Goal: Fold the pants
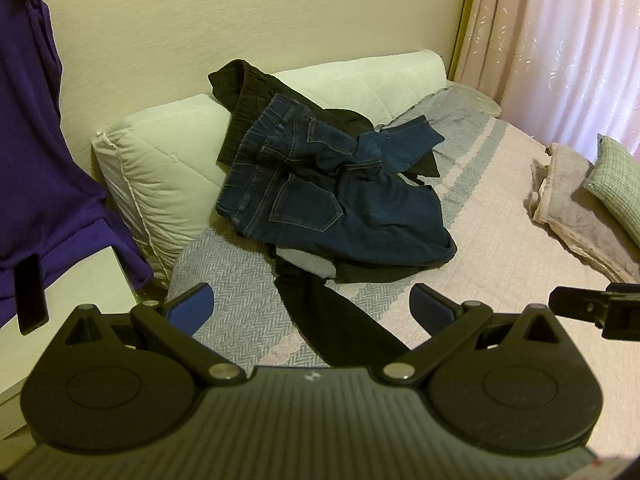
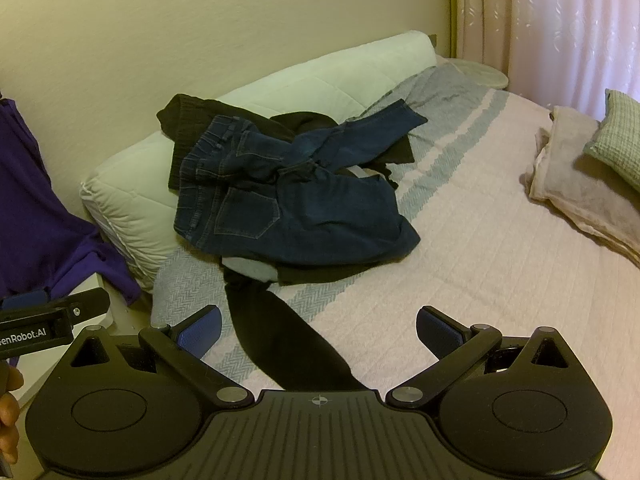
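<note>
Both tools hang above the near edge of the bed with nothing caught in them. The left gripper [image 1: 310, 306] has its 2 blue pads spread wide, and so does the right gripper [image 2: 318, 330]; each frames only bedspread [image 2: 460, 248] and a strip of black cloth.

The dark blue jeans [image 1: 320, 196] lie crumpled in a heap toward 12 o'clock from both grippers, well apart from the fingertips. Their elastic waistband [image 1: 248, 152] leans up on the white pillow [image 1: 160, 160] at about 11 o'clock, with 2 back pockets facing up. From there the legs run toward 3 o'clock: 1 leg is thrown back so its hem [image 1: 416, 132] points to about 1 o'clock, the other bunches into a fold at the heap's right edge. So the long axis runs roughly across both views, from 9 to 3 o'clock, not toward the cameras.

Black pants [image 1: 240, 92] lie under the jeans, and 1 black leg [image 1: 320, 320] trails down to 6 o'clock, passing between the pads of each gripper without being pinched.

My reading is that the left gripper sits on the waistband side and is the nearer one for that end, while the right gripper is better placed for the legs at the heap's right. The jeans lie on top, so they look like the first pair to lift, and both tools would have to travel forward over the black leg to reach them.
</note>
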The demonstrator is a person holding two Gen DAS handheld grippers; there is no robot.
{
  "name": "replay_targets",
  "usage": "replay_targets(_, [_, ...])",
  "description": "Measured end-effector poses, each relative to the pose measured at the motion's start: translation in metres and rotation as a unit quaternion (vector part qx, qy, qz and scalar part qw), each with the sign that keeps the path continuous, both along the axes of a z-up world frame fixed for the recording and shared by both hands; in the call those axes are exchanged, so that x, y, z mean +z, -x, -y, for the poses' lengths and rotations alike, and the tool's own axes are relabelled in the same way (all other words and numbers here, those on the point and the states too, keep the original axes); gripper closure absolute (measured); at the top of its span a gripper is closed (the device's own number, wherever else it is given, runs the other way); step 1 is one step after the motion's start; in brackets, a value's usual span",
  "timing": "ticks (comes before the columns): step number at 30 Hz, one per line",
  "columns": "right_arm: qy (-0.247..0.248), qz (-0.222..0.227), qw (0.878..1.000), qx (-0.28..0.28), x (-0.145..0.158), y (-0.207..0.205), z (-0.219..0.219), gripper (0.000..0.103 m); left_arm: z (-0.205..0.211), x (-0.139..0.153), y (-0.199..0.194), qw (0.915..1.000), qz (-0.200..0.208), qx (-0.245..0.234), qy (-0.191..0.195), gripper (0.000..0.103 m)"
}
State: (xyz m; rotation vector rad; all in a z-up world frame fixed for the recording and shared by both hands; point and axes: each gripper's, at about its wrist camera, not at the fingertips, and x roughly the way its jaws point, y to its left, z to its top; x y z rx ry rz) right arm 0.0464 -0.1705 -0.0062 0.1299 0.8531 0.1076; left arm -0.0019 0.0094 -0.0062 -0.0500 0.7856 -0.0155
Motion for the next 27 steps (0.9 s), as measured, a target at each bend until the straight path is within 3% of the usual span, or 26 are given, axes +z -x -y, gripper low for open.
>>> replay_targets(27, [-0.005, -0.002, 1.0, -0.002, 0.0, 0.007, 0.011, 0.002, 0.008, 0.001, 0.002, 1.0, -0.001, -0.003, 0.002, 0.001])
